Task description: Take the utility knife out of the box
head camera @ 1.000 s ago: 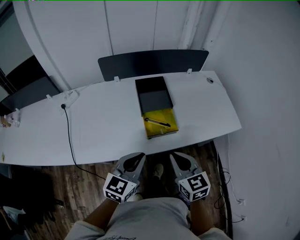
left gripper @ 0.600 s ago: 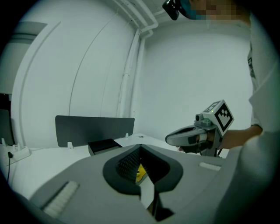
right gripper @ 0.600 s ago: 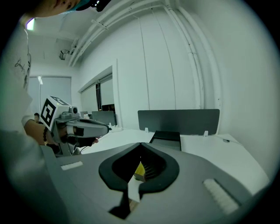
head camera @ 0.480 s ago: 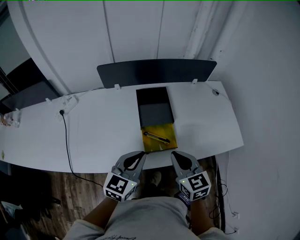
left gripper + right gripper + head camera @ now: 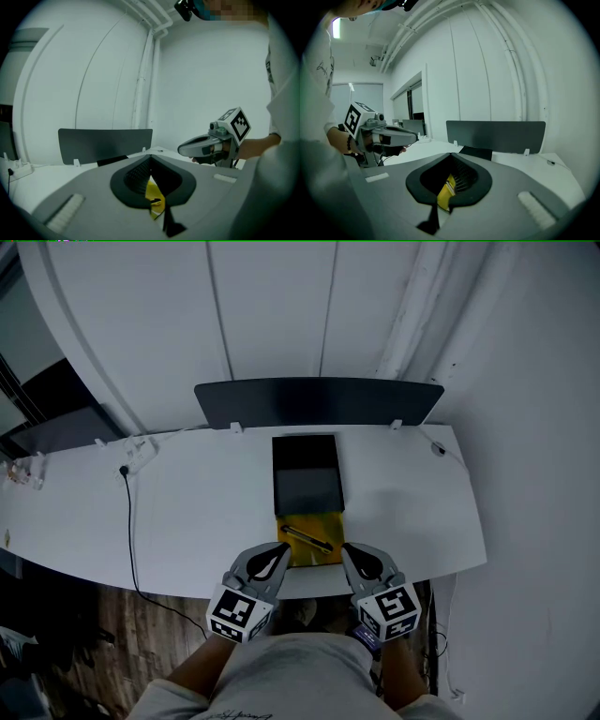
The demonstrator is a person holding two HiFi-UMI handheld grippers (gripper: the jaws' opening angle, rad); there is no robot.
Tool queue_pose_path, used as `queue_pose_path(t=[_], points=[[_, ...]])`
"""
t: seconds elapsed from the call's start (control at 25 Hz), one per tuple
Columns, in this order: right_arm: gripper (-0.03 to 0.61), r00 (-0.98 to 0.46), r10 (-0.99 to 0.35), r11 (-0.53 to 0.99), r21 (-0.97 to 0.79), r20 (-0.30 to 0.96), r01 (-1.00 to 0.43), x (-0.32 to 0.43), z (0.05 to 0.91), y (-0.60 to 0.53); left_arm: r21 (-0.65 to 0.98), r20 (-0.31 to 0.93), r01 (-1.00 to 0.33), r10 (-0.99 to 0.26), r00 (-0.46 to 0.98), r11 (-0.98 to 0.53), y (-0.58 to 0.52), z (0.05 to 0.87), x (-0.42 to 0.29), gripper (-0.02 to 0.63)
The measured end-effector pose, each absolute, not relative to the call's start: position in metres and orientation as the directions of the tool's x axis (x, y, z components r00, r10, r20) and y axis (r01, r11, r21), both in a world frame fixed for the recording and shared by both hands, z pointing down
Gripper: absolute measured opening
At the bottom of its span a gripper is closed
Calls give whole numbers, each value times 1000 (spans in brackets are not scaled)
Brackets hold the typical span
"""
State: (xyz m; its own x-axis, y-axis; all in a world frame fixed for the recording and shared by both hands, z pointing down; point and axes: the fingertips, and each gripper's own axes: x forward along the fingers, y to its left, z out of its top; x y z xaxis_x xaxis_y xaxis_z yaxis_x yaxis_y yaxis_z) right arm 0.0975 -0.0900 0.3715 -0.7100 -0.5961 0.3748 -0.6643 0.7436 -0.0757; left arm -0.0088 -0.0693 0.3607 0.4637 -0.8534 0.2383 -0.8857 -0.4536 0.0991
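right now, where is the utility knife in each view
Head view: utility knife lies on the yellow box at the desk's near edge.
Left gripper view: utility knife low centre, dark sliver on yellow, through the jaw opening.
Right gripper view: utility knife low centre, likewise.
Shared landmark: dark divider panel behind the desk.

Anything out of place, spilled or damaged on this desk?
Nothing stands out. The box sits square on the desk, open, with the utility knife lying slantwise on its yellow lining; no spill or damage shows.
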Motion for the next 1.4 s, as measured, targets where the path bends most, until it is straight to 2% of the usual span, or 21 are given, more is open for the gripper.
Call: queue_pose_path(t=[0.68, 1.4], points=[[14, -776, -492, 826, -70, 394, -559, 95, 380, -111, 81, 268, -920, -881, 391, -383, -89, 364, -5, 0], [14, -738, -508, 795, -89, 445, -601, 82, 393, -115, 109, 295, -897, -847, 441, -429, -99, 375, -23, 0]])
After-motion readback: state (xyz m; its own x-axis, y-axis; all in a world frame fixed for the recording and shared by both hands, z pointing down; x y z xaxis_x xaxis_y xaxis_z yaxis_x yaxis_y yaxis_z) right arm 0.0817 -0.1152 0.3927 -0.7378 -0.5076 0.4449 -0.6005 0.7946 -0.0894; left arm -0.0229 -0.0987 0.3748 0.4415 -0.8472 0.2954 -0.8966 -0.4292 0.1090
